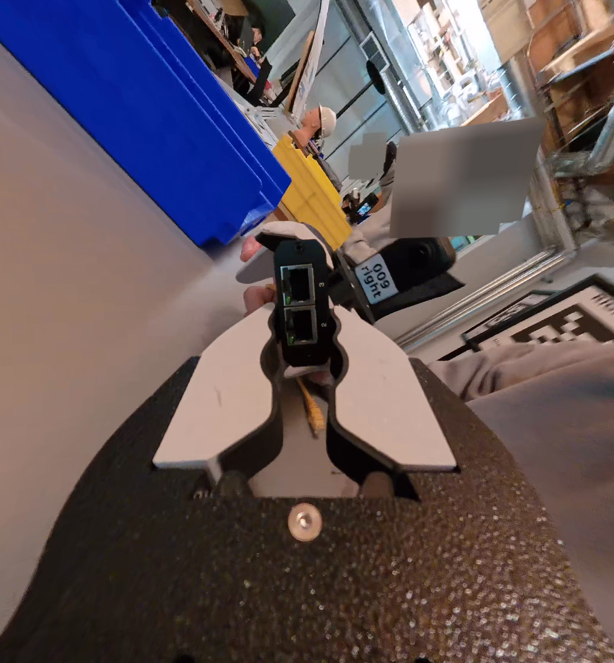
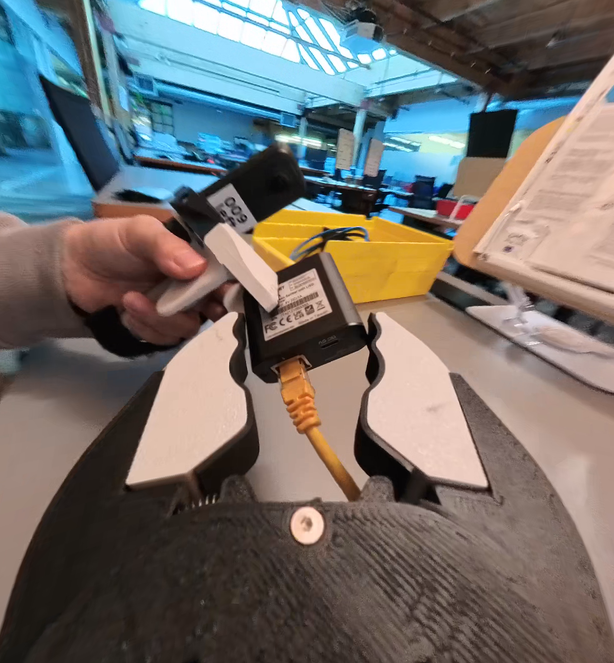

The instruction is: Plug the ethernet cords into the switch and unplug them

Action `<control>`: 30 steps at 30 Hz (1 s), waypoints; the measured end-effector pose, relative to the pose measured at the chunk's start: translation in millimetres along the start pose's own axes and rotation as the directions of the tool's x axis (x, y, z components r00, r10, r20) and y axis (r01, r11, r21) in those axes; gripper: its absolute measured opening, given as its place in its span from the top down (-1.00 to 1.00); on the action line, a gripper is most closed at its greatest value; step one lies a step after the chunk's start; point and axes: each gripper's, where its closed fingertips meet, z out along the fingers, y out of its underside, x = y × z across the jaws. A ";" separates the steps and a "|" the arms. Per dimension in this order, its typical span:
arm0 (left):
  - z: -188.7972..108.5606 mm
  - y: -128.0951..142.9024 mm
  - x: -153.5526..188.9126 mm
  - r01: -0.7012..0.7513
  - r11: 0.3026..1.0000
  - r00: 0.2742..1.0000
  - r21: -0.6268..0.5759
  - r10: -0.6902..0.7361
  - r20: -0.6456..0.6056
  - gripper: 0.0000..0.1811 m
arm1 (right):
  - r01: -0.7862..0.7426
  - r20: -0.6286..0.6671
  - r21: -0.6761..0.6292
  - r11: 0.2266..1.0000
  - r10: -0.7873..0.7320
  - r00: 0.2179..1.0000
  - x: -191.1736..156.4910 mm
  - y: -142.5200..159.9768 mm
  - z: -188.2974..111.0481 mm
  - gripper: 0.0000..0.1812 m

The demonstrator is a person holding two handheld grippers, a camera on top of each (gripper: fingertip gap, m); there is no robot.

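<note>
A small black switch (image 1: pixel 300 305) is held in the air, clamped between the fingertips of my left gripper (image 1: pixel 303 341); two empty ports face this camera. In the right wrist view the switch (image 2: pixel 298 315) shows its labelled side, with the left gripper's white finger (image 2: pixel 248 265) pressed on it. A yellow ethernet cord (image 2: pixel 298 398) is plugged into the port facing my right gripper (image 2: pixel 307 323). That gripper is open, a finger on each side of the switch, and the cord runs back between them. A loose yellow plug (image 1: pixel 312 409) shows under the switch.
A big blue bin (image 1: pixel 137 107) and a yellow bin (image 1: pixel 312 201) stand on the grey table (image 1: pixel 65 287). The yellow bin (image 2: pixel 352 258) holds blue wires. A stand with paper sheets (image 2: pixel 567 179) is on the right. A framed black-and-white marker board (image 1: pixel 549 323) lies nearby. Less than 4 cm separates the two grippers' tips.
</note>
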 end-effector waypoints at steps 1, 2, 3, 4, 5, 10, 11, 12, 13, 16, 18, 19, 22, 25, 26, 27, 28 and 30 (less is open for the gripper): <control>-1.0 -0.6 2.1 0.053 0.999 0.998 0.004 -0.053 -0.028 0.75 | -0.064 0.044 0.009 0.998 0.064 0.997 -2.7 -3.5 -0.6 0.26; -2.4 -1.3 4.2 0.096 0.995 0.994 0.005 -0.096 -0.055 0.75 | -0.111 0.082 0.009 0.994 0.110 0.991 -5.5 -7.4 -1.7 0.26; -4.1 -0.9 3.4 0.106 0.994 0.993 -0.002 -0.106 -0.055 0.75 | -0.149 0.129 -0.034 0.988 0.152 0.980 -10.6 -7.9 -2.5 0.18; -6.1 -0.7 -1.3 0.088 0.996 0.996 -0.006 -0.088 -0.014 0.75 | -0.175 0.174 -0.129 0.976 0.196 0.965 -16.7 -3.7 -3.6 0.06; -8.8 -1.1 -7.0 0.061 0.998 0.997 -0.009 -0.061 0.041 0.75 | -0.191 0.202 -0.248 0.950 0.243 0.949 -22.3 2.8 -6.8 -0.08; -24.9 -14.8 -11.5 0.034 0.999 0.996 0.038 -0.037 0.087 0.74 | -0.044 0.188 -0.267 0.963 0.097 0.977 -17.6 -22.1 -22.2 -0.04; -26.5 -16.0 -12.0 0.035 0.998 0.995 0.044 -0.038 0.092 0.74 | -0.001 0.070 -0.126 0.992 0.010 0.998 -0.4 -40.4 -18.1 -0.04; -26.6 -16.6 -11.0 0.040 0.998 0.995 0.048 -0.044 0.087 0.74 | 0.061 0.001 -0.034 0.998 -0.061 0.998 8.5 -49.9 -16.9 0.04; -25.4 -16.0 -8.4 0.051 0.998 0.996 0.044 -0.054 0.069 0.74 | 0.101 -0.031 0.000 0.995 -0.101 0.994 11.7 -49.2 -14.6 0.05; -20.2 -12.3 -1.9 0.095 0.995 0.995 0.032 -0.096 0.015 0.75 | 0.189 -0.050 -0.035 0.981 -0.190 0.980 13.7 -24.5 -5.1 0.13; -17.9 -9.3 -0.8 0.133 0.991 0.991 0.024 -0.132 -0.018 0.75 | 0.232 0.016 -0.028 0.972 -0.231 0.973 3.5 -13.2 -1.4 0.14; -17.0 -7.7 0.4 0.153 0.988 0.988 0.017 -0.152 -0.041 0.74 | 0.227 0.041 -0.049 0.973 -0.225 0.973 1.3 -6.3 0.2 0.13; -12.9 -3.9 3.9 0.205 0.979 0.975 -0.003 -0.205 -0.084 0.75 | 0.266 0.062 -0.109 0.958 -0.260 0.964 1.9 11.0 1.9 0.18; -10.1 -1.1 -4.6 0.228 0.974 0.973 0.009 -0.227 -0.048 0.75 | 0.326 0.034 0.020 0.945 -0.327 0.945 -4.7 -3.3 -0.4 0.28; -9.7 -2.2 -5.3 0.249 0.968 0.967 0.022 -0.247 -0.062 0.75 | 0.331 0.025 0.021 0.943 -0.332 0.943 -4.5 -3.3 -0.3 0.32; -9.5 -2.0 -5.9 0.259 0.966 0.964 0.023 -0.257 -0.069 0.75 | 0.314 0.038 0.013 0.949 -0.314 0.949 -5.5 -0.9 0.6 0.33; -9.4 -1.9 -6.8 0.262 0.965 0.963 0.027 -0.259 -0.074 0.75 | 0.285 0.045 0.016 0.958 -0.286 0.957 -5.4 -0.1 1.0 0.32; -7.9 -1.1 -3.6 0.271 0.962 0.958 0.017 -0.268 -0.101 0.75 | 0.234 0.048 0.034 0.972 -0.236 0.971 -4.9 -0.5 0.6 0.32</control>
